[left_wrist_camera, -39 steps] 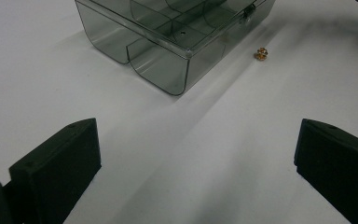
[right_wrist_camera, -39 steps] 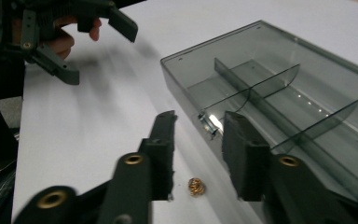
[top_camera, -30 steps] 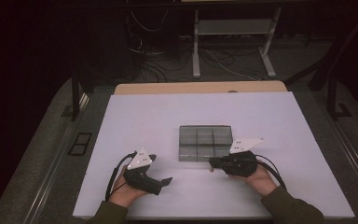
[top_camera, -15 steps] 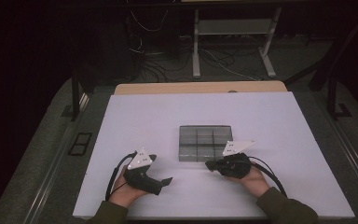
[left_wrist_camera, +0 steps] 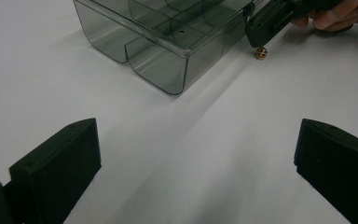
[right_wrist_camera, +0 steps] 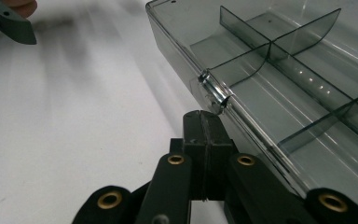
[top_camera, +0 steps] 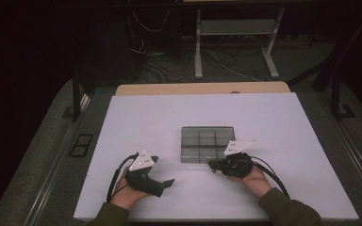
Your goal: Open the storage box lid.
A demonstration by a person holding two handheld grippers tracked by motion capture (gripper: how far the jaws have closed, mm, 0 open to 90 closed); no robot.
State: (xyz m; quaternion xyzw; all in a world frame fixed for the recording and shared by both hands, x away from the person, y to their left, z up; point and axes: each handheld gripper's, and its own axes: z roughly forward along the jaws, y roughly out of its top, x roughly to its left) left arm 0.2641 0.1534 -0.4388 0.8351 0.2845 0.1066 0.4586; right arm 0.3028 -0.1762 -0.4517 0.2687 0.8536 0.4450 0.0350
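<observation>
A smoky clear compartment box (top_camera: 207, 143) sits mid-table, with dividers inside and its cells bare. My right gripper (top_camera: 212, 165) is at the box's near edge, its jaws pressed together in the right gripper view (right_wrist_camera: 203, 116), just short of the box wall (right_wrist_camera: 223, 100). In the left gripper view a small brass piece (left_wrist_camera: 260, 53) lies on the table right under the right gripper's tip (left_wrist_camera: 256, 37); I cannot tell whether it is pinched. My left gripper (top_camera: 168, 183) rests to the left near the front, open (left_wrist_camera: 196, 158), with only bare table between its jaws.
The white table top (top_camera: 146, 127) has room on all sides of the box. A tan board (top_camera: 198, 88) borders its far edge. Cables and a metal stand (top_camera: 235, 47) are on the dark floor behind.
My right gripper has shifted a little to the left along the box's front edge. The left gripper has stayed where it was.
</observation>
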